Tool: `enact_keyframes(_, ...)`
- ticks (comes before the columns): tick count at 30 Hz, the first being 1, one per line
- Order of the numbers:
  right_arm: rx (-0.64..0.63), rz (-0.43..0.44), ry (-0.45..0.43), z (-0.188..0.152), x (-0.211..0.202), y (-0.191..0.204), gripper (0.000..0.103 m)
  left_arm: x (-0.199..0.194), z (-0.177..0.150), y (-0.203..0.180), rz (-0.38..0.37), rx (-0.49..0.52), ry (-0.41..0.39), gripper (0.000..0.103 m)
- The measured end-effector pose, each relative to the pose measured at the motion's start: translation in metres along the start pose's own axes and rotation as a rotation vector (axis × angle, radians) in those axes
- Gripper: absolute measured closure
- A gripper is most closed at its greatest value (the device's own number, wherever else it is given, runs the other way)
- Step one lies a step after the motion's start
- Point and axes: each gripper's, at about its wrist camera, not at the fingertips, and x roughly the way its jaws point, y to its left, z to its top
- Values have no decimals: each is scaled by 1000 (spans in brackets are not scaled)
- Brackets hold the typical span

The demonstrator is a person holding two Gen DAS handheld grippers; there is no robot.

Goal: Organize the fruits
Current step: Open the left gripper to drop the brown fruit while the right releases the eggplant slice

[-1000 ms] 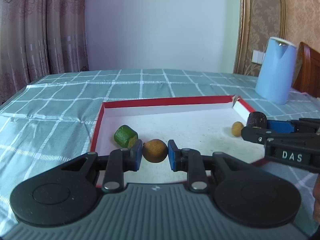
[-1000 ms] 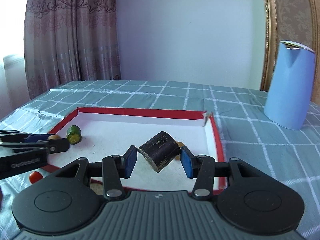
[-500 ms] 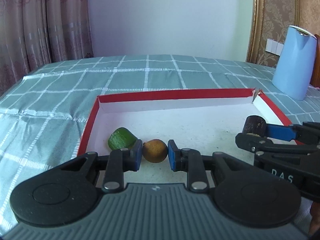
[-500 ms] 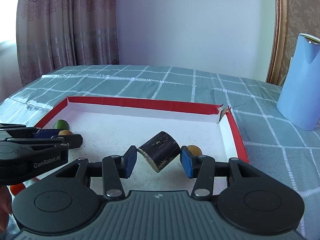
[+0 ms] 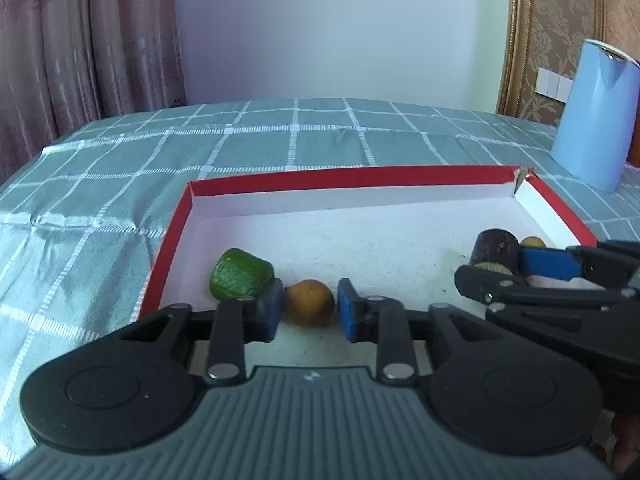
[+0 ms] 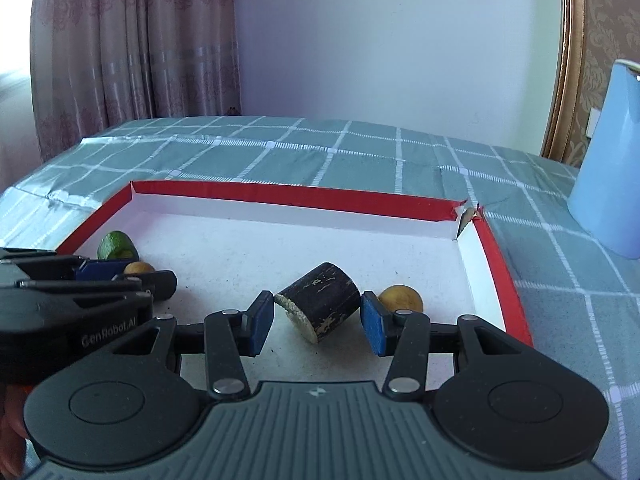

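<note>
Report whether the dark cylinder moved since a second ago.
Yes. Left wrist view: the dark cylinder was right of the small yellow fruit by the tray's right wall; now it is left of it.

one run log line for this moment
left gripper: jaws just been opening, brown fruit between, in tray | right gripper: shut on dark chunk

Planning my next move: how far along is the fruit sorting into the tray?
Done: a green cut fruit chunk and a small yellow-brown round fruit lie in the red-rimmed white tray. In hand: the left gripper has just been opening its jaws around a brown round fruit on the tray floor; the right gripper clamps a dark cylindrical piece, tilted. Left: releasing that.
</note>
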Motion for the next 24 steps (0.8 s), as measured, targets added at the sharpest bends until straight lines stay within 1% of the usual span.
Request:
enact_keyframes(1,1,-2,4,0,1,0,56,0,0,-1,-7,3,2,62)
enact_keyframes(3,-3,-1,34,-2,6,0,56,1,-1,-2,5,3,5,53)
enact_keyframes(4,5,1,31,-3,5,-1,56,1,-1,-1,12,-1,4,49)
enact_keyframes(6,11,3,34,-3,4,-2,56,2,-1,1,14,-15,9,45)
enact_keyframes(10,16,5,34,-4,3,-2,55,0,-1,3,5,-21,10,44)
enact_keyframes(12,30,11,32,-4,2,-4,51,-2,-2,4,9,-20,5,42)
enact_keyframes(14,44,14,27,-4,1,-8,50,-6,-3,4,20,-17,-11,36)
enact_keyframes(16,53,26,17,-5,-3,-11,49,-12,-3,5,26,-12,-38,27)
enact_keyframes(19,59,28,1,-7,-9,-13,47,-24,-5,6,23,-11,-79,21)
enact_keyframes(20,59,25,-2,-8,-10,-13,43,-27,-6,6,28,-6,-91,20)
enact_keyframes(21,60,19,-4,-8,-11,-13,39,-29,-7,5,35,3,-101,18)
enact_keyframes(22,63,15,-7,-8,-11,-13,37,-32,-8,4,45,10,-111,13)
enact_keyframes(24,66,19,-14,-8,-13,-14,36,-37,-10,4,68,14,-136,10)
